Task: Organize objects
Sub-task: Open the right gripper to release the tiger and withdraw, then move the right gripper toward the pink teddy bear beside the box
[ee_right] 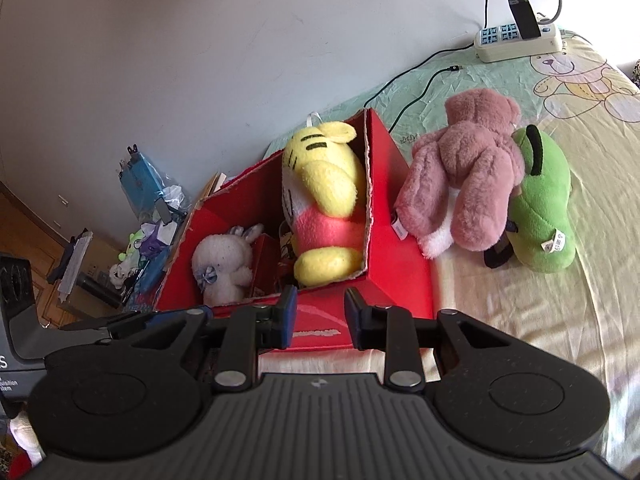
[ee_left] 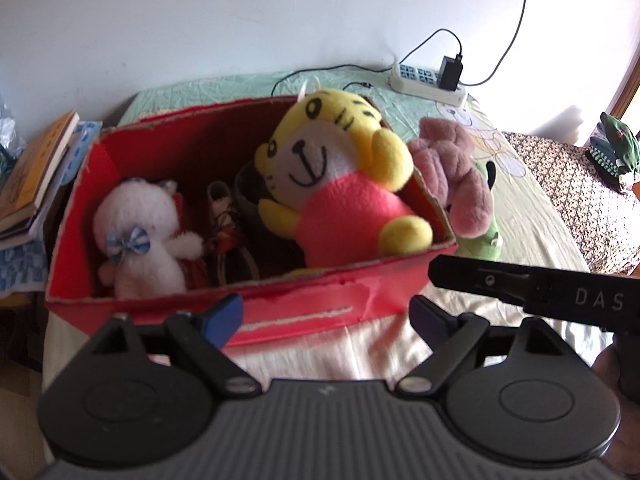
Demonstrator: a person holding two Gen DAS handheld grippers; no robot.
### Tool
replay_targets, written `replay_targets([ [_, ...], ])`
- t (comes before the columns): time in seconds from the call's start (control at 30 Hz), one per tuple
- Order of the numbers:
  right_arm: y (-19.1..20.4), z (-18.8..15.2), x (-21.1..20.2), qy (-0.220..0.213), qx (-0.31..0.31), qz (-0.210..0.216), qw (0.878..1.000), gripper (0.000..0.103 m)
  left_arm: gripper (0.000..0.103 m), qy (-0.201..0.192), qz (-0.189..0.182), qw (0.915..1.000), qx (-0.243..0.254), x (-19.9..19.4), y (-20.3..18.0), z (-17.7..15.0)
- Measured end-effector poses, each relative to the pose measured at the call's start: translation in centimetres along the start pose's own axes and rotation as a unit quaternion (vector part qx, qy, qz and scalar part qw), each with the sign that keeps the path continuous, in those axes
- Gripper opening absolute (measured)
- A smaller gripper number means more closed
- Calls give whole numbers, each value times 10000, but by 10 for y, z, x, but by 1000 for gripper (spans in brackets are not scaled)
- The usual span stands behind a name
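Note:
A red cardboard box [ee_left: 312,300] [ee_right: 396,224] stands on the bed. Inside it lie a yellow tiger plush in a pink shirt [ee_left: 340,184] [ee_right: 320,200] and a white plush with a blue bow [ee_left: 136,236] [ee_right: 224,260], with small dark items between them. A pink plush [ee_left: 456,176] [ee_right: 464,184] and a green plush [ee_left: 486,240] [ee_right: 540,208] lie on the bed just right of the box. My left gripper [ee_left: 326,320] is open and empty before the box's near wall. My right gripper [ee_right: 320,318] is open and empty at the box's near right corner.
A white power strip [ee_left: 428,84] [ee_right: 520,42] with a black charger and cables lies at the bed's far edge by the wall. Books [ee_left: 36,168] are stacked left of the box. Clutter and bags [ee_right: 148,208] sit on the floor at left. A patterned bedspread [ee_left: 568,184] lies at right.

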State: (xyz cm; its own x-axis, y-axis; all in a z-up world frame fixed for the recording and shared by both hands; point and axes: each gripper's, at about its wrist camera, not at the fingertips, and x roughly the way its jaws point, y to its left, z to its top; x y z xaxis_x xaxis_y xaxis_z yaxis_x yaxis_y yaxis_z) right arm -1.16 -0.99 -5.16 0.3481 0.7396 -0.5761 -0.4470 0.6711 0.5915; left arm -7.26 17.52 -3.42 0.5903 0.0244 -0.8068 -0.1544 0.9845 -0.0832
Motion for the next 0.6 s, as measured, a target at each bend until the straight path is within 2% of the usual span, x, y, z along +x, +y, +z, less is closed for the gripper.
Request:
replay_targets([
  [0.27, -12, -14, -13, 170, -40, -70, 9998, 30, 90, 192, 41, 9998, 84, 8, -22, -15],
  [0.6, -35, -19, -30, 223, 70, -222, 9995, 30, 91, 328, -91, 9991, 239, 20, -54, -16],
])
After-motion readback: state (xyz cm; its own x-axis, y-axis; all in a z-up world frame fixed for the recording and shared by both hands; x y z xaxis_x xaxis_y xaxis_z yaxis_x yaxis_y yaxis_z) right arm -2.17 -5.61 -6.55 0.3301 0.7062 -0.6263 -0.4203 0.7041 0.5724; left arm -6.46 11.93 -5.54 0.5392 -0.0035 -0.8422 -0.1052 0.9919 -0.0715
